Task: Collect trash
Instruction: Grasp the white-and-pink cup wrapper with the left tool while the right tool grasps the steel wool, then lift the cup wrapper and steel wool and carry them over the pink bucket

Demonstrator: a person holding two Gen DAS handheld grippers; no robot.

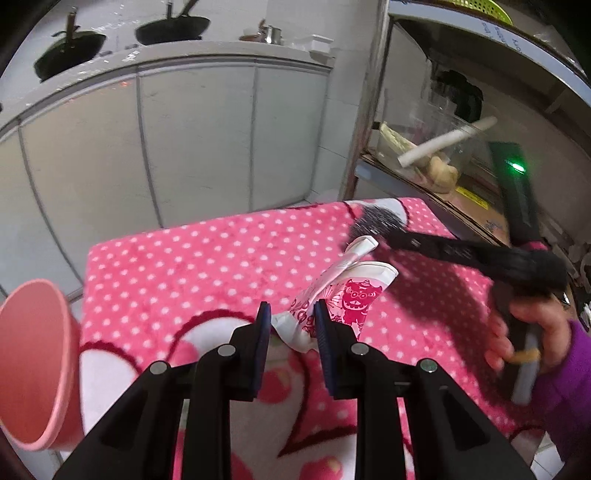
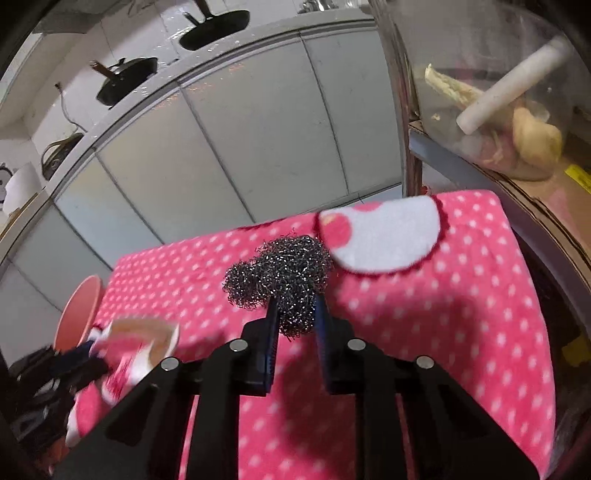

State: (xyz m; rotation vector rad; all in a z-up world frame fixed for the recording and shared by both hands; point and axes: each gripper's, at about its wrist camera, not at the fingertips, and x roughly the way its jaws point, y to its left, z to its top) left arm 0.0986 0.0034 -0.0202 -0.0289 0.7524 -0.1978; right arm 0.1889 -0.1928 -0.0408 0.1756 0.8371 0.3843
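My left gripper (image 1: 291, 318) is shut on a crushed white paper cup with a red monster print (image 1: 343, 295) and holds it above the pink polka-dot blanket (image 1: 207, 266). The cup also shows blurred at the lower left of the right wrist view (image 2: 140, 347). My right gripper (image 2: 296, 314) is shut on a dark steel-wool scrubber (image 2: 284, 277) and holds it over the blanket (image 2: 443, 314). In the left wrist view the scrubber (image 1: 376, 218) shows at the tip of the right gripper, beyond the cup. A pink bin (image 1: 33, 365) stands at the left edge of the blanket.
The pink bin also shows in the right wrist view (image 2: 79, 314). White cabinet doors (image 1: 192, 140) stand behind the blanket, with black pans (image 1: 170, 29) on the counter above. A shelf at the right holds a clear container of scraps (image 1: 432, 155).
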